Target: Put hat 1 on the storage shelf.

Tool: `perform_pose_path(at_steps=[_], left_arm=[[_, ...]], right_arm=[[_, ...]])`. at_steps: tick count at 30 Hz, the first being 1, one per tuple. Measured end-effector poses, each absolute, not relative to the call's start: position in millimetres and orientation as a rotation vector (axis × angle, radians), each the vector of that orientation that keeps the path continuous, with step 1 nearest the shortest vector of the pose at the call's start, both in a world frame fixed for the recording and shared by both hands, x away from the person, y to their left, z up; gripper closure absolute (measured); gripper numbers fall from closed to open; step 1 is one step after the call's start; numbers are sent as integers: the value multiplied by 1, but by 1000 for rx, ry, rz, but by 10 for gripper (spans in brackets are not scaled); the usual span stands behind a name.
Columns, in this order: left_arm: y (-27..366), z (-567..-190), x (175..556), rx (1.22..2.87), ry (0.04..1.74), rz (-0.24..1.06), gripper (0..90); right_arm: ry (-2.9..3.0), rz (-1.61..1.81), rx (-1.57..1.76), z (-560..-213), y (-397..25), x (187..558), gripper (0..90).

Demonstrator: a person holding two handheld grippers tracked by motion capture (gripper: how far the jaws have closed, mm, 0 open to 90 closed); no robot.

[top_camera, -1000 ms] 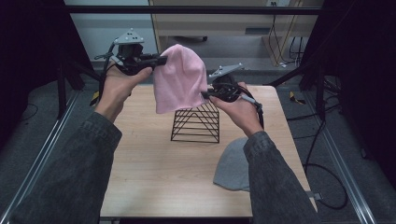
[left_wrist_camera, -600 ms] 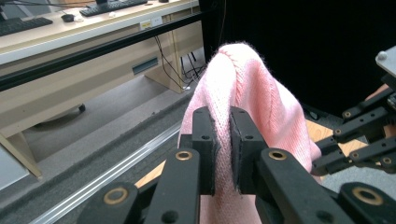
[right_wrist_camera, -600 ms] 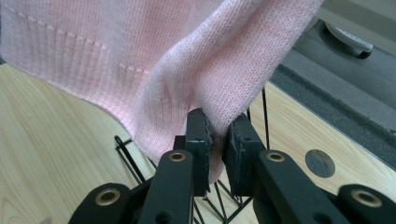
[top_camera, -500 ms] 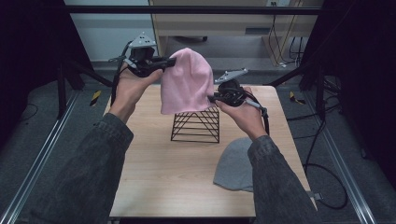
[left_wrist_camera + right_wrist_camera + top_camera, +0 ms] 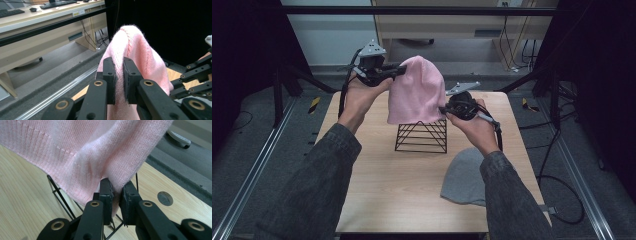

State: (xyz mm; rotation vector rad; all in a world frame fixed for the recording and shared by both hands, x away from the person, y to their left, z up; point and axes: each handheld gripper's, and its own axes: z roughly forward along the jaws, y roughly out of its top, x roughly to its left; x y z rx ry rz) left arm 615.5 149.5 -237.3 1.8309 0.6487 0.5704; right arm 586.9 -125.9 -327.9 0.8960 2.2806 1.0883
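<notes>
Pale wood tabletop (image 5: 377, 190), dark surround. Left tongs (image 5: 398, 73) pinching pink knit beanie (image 5: 417, 90) near crown. Beanie held in air above black wire rack (image 5: 422, 136). Right tongs (image 5: 443, 109) pinching lower hem. Grey beanie (image 5: 462, 177) flat at right. Likely light, soft, stretchy; best gripped at ribbed hem.

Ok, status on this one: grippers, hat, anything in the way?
Left gripper shut on pink hat near its top. Right gripper shut on its lower edge. Hat held above wire stand. Grey hat lies off to the side.
</notes>
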Motion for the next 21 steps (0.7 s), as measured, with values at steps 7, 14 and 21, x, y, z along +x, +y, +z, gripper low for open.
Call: perform_pose_path(at_steps=[7,14,21], left_arm=[[148,-242,608,1830,621,559,816],[145,-246,603,1852,607,554,816],[146,-250,600,1850,607,543,816]], right_arm=[[2272,1088,879,-334,-128,582,805],[2283,1073,887,-342,-130,581,804],[2282,1052,880,-345,-132,579,803]])
